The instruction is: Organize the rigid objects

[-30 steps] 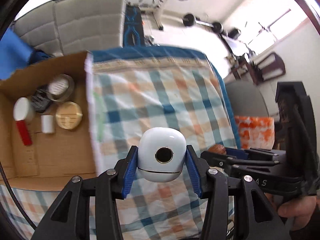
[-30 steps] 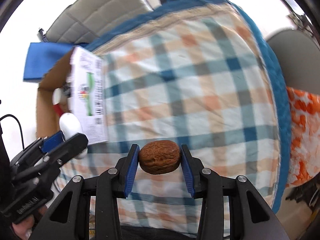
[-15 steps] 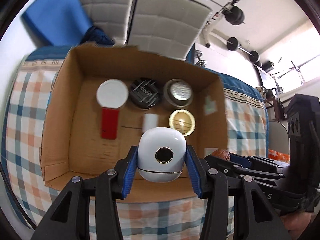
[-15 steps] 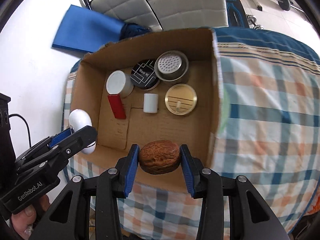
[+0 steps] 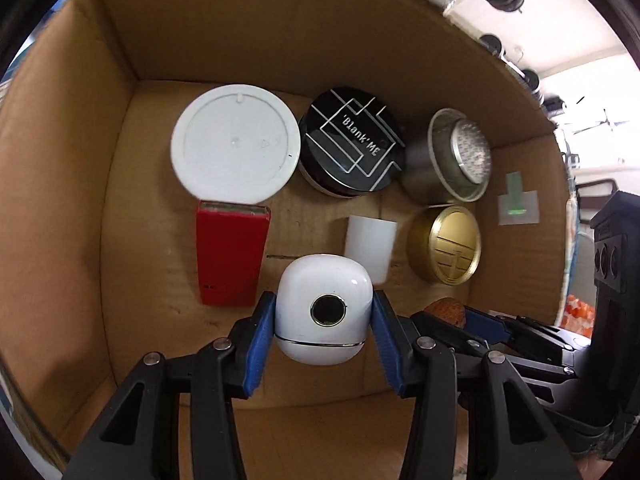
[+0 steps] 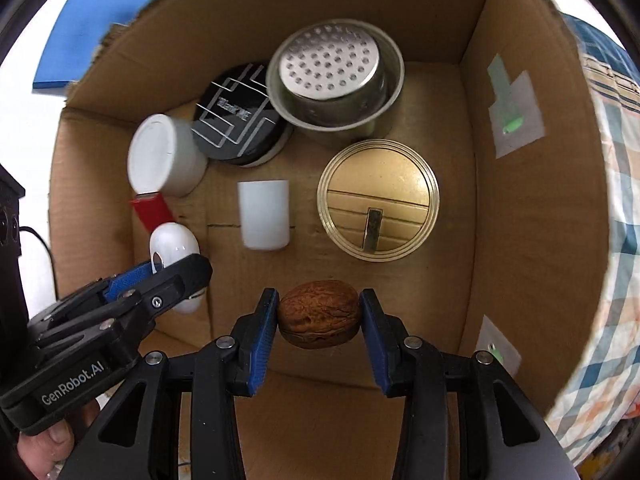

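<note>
My left gripper [image 5: 324, 330] is shut on a white rounded case [image 5: 323, 309] with a dark round button, held inside the cardboard box [image 5: 120, 32] above its floor. My right gripper [image 6: 319, 320] is shut on a brown walnut [image 6: 319, 313], also inside the box [image 6: 536, 208] near its front. The left gripper and white case show at the lower left of the right wrist view [image 6: 172, 252]. The walnut shows in the left wrist view [image 5: 446, 314], just right of the case.
On the box floor lie a white round lid [image 5: 236, 142], a black round tin [image 5: 352, 148], a steel perforated cup [image 6: 334, 80], a gold round tin [image 6: 378, 200], a small white cylinder [image 6: 264, 214] and a red flat case [image 5: 230, 254]. A checked cloth [image 6: 612, 160] lies right of the box.
Both grippers have moved forward and down from above the box's front edge into the box, still holding the white case and the walnut. The box contents now fill both views.
</note>
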Demonstrator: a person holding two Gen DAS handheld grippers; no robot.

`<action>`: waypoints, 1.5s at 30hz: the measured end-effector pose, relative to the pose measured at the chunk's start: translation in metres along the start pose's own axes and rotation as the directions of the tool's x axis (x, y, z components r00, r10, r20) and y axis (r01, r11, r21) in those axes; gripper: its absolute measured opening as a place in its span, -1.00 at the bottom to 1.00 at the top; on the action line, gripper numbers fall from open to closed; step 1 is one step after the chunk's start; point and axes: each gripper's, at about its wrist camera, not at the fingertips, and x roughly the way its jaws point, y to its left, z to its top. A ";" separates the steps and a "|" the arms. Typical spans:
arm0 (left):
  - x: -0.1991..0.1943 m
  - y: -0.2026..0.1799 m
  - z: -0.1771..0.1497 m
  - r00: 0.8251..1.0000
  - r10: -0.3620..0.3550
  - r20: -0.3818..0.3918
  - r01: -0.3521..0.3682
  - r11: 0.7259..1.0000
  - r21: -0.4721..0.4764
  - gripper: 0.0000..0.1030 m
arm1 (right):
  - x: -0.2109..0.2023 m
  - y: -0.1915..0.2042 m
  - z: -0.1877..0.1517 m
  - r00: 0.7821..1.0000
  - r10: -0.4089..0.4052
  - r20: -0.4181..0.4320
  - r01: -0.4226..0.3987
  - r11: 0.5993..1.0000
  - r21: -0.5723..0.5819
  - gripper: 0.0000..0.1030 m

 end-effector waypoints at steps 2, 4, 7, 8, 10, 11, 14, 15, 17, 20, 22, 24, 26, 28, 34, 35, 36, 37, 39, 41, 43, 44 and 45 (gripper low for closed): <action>0.004 0.001 0.001 1.000 0.005 -0.009 -0.005 1.000 0.001 -0.13 | 0.006 0.000 0.004 1.000 -0.011 -0.001 0.011 1.000 0.001 -0.15; 0.009 0.001 0.002 1.000 0.013 -0.019 -0.013 1.000 0.002 -0.13 | 0.012 -0.002 0.007 1.000 -0.011 -0.004 0.011 1.000 0.009 -0.15; 0.016 0.004 0.002 0.999 0.028 -0.041 -0.028 1.000 -0.008 -0.13 | 0.019 -0.005 0.013 1.000 0.007 -0.013 -0.007 1.000 0.024 -0.14; 0.017 0.004 0.002 0.999 0.029 -0.045 -0.029 1.000 -0.011 -0.12 | 0.021 -0.008 0.015 1.000 0.010 -0.014 -0.010 1.000 0.028 -0.14; 0.016 0.005 0.001 0.998 0.043 -0.052 -0.044 0.999 -0.015 -0.04 | 0.024 -0.014 0.018 1.000 0.012 -0.025 -0.011 0.999 0.034 -0.13; 0.014 0.005 0.001 0.997 0.056 -0.048 -0.057 0.998 -0.013 0.11 | 0.023 -0.018 0.018 1.000 0.010 -0.023 -0.009 0.999 0.039 -0.10; 0.004 0.005 0.002 0.998 0.066 -0.024 -0.066 0.998 -0.020 0.38 | 0.019 -0.022 0.017 1.000 0.002 -0.015 -0.001 0.999 0.036 -0.02; -0.001 0.006 0.001 0.998 0.063 -0.017 -0.064 0.998 -0.026 0.47 | 0.017 -0.020 0.016 1.000 -0.011 -0.010 0.012 1.000 0.025 0.11; -0.014 0.008 -0.002 0.998 0.055 0.003 -0.055 0.998 -0.040 0.54 | 0.010 -0.015 0.013 1.000 -0.020 0.004 0.020 1.000 0.007 0.32; -0.034 0.005 -0.008 0.997 0.065 0.038 -0.064 0.997 -0.045 0.64 | -0.002 -0.010 0.009 0.999 -0.029 0.028 0.029 1.000 0.000 0.40; -0.052 0.003 -0.014 0.994 0.083 0.073 -0.079 0.996 -0.044 0.73 | -0.014 -0.006 0.005 0.998 -0.030 0.049 0.030 0.999 -0.012 0.43; -0.068 -0.001 -0.021 0.989 0.102 0.110 -0.098 0.994 -0.040 0.84 | -0.028 -0.004 -0.002 0.997 -0.041 0.072 0.043 0.999 -0.022 0.45; -0.085 -0.005 -0.029 0.983 0.117 0.145 -0.115 0.993 -0.027 0.98 | -0.039 -0.001 -0.011 0.991 -0.081 0.106 0.084 0.996 -0.024 0.74; -0.099 -0.008 -0.036 0.975 0.137 0.174 -0.137 0.991 -0.014 1.00 | -0.054 0.000 -0.019 0.983 -0.111 0.147 0.115 0.993 -0.022 0.81; -0.126 -0.020 -0.056 0.951 0.178 0.254 -0.187 0.982 0.013 1.00 | -0.086 -0.001 -0.050 0.961 -0.174 0.215 0.179 0.984 -0.005 1.00; -0.125 -0.025 -0.059 0.948 0.180 0.261 -0.190 0.982 0.015 1.00 | -0.090 -0.005 -0.056 0.959 -0.176 0.222 0.181 0.983 -0.004 1.00; -0.129 -0.027 -0.064 0.946 0.180 0.269 -0.192 0.981 0.019 1.00 | -0.094 -0.005 -0.061 0.956 -0.181 0.232 0.187 0.982 -0.002 1.00; -0.131 -0.029 -0.068 0.945 0.181 0.274 -0.194 0.981 0.021 1.00 | -0.097 -0.005 -0.065 0.953 -0.183 0.243 0.189 0.982 -0.002 1.00; -0.133 -0.033 -0.074 0.941 0.184 0.284 -0.201 0.979 0.029 1.00 | -0.104 -0.005 -0.072 0.949 -0.184 0.256 0.190 0.982 0.001 1.00; -0.140 -0.037 -0.082 0.933 0.198 0.301 -0.217 0.976 0.031 1.00 | -0.119 0.001 -0.081 0.946 -0.179 0.270 0.187 0.982 -0.002 1.00; -0.148 -0.041 -0.089 0.925 0.202 0.323 -0.224 0.974 0.032 1.00 | -0.126 0.002 -0.088 0.942 -0.182 0.283 0.190 0.982 -0.002 1.00; -0.152 -0.043 -0.092 0.918 0.208 0.337 -0.232 0.972 0.032 1.00 | -0.132 0.003 -0.092 0.940 -0.176 0.291 0.185 0.983 -0.003 1.00; -0.158 -0.047 -0.097 0.908 0.222 0.354 -0.251 0.967 0.037 1.00 | -0.136 0.003 -0.097 0.939 -0.175 0.297 0.183 0.983 0.000 1.00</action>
